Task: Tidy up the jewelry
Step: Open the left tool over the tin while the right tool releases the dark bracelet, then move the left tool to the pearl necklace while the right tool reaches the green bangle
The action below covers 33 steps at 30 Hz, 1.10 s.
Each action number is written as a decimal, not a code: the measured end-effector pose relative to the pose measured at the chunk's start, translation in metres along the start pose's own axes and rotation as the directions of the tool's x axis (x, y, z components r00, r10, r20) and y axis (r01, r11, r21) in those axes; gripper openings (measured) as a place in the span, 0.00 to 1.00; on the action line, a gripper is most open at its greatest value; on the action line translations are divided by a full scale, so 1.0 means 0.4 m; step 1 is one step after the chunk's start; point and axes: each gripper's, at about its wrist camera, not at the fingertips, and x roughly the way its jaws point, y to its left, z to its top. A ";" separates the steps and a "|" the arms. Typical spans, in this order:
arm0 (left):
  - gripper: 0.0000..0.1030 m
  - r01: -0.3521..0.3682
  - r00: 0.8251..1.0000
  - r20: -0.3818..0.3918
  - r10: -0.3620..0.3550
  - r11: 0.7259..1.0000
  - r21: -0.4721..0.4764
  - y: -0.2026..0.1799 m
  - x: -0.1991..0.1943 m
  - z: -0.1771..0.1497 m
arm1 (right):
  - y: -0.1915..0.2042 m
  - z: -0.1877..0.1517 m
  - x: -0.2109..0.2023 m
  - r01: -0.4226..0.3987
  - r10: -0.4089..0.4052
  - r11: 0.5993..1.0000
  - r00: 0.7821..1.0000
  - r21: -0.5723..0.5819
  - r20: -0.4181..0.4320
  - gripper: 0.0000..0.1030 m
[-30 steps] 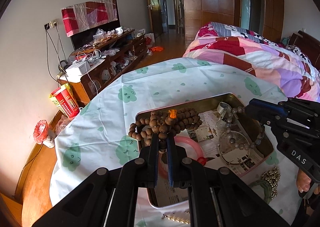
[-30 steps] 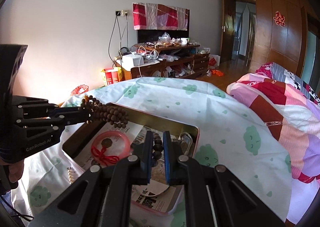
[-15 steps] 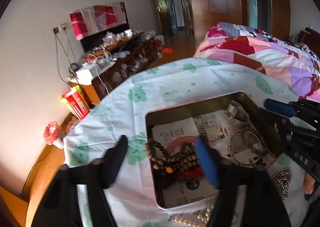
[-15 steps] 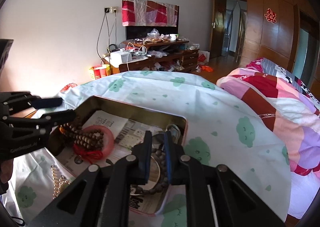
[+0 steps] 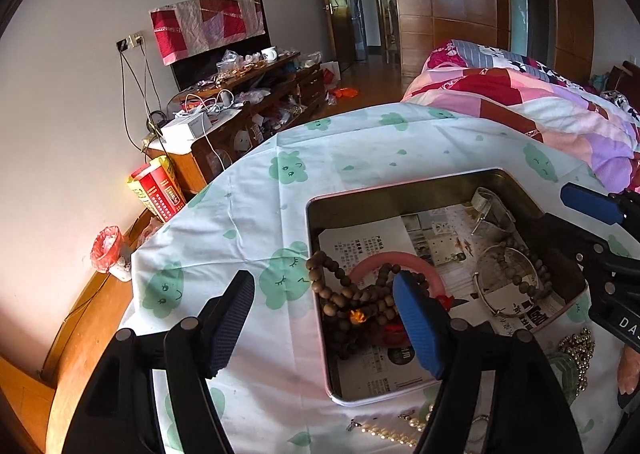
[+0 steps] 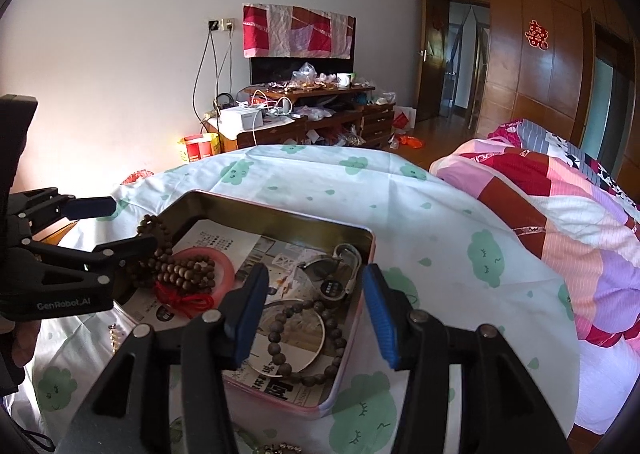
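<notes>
Bedroom surroundings are shown in both wrist views: a cloth with green cloud prints (image 5: 360, 158) is spread over the work surface, with a patchwork quilt (image 6: 560, 190) to one side and a cluttered wooden cabinet (image 6: 320, 110) against the far wall. On the cloth a shallow metal tin (image 5: 400, 190), lined with printed paper, is set with its long axis running from the near edge away toward the room's far end. Much of the sorting appears to be done: a long string of brown wooden beads (image 5: 352, 294) is heaped over a pink bangle (image 5: 416, 260) at the tin's left end, partly draped on the rim, and a smaller bead bracelet (image 6: 308, 338) is laid flat over a silver bangle (image 6: 288, 370) at the right end, beside what looks like a watch (image 6: 332, 288). The left gripper (image 5: 324, 314) is seen spread wide above the heap, its jaws having just been opening, with nothing clamped between them. The right gripper (image 6: 316, 318) is held half apart over the bracelet, its jaws likewise having just been opening, and the bracelet is lying free below. Left outside the tin are a pearl strand (image 5: 392, 432) and a gold bead piece (image 5: 576, 350) on the cloth, so more pickups are judged to be needed.
</notes>
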 end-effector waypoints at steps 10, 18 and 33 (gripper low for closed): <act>0.70 0.002 1.000 -0.022 -0.003 0.999 -0.045 0.013 -0.020 -0.027 | 0.005 -0.011 -0.021 0.000 0.000 1.000 1.000 0.009 0.011 0.56; 0.70 -0.005 1.000 0.000 0.005 0.998 -0.068 0.016 -0.085 -0.065 | 0.001 -0.039 -0.078 -0.002 0.001 1.000 0.999 0.024 0.032 0.61; 0.70 0.001 1.000 -0.023 -0.003 0.998 -0.069 -0.007 -0.162 -0.173 | -0.021 -0.143 -0.158 0.039 -0.039 0.998 0.999 0.050 -0.006 0.66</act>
